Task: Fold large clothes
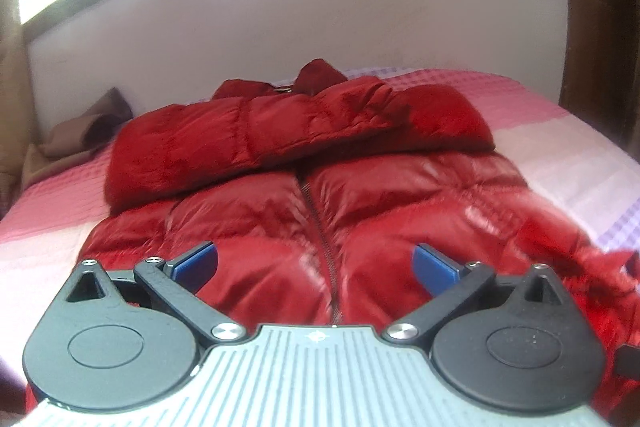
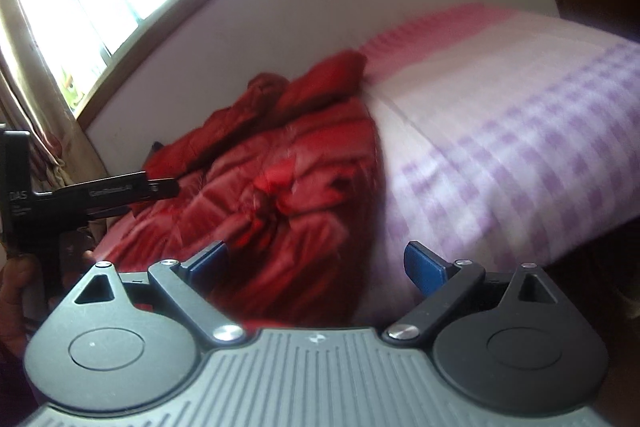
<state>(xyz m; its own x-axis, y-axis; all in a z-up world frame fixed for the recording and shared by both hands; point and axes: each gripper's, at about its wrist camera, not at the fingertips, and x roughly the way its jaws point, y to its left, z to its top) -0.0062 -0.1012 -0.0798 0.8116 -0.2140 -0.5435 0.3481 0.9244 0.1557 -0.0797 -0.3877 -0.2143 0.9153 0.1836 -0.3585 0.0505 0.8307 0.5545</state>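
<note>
White letters "DAS" stand on the black left hand-held gripper (image 2: 166,189); its smaller print is too blurred to read.

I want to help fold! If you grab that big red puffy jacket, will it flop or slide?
The red puffy jacket will probably flop; its sleeve already drapes limply across it. The shiny shell looks slippery. Puffy quilting suggests it's light.

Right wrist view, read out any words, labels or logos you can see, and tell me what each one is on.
"DAS": white letters on the black body of the left gripper, at the left edge.
White print along that gripper's finger: too blurred to read.
Smaller lines under "DAS": too small to read.
Small emblem on the right gripper: a mark, no letters.
Jacket, bedspread: no text.
</note>
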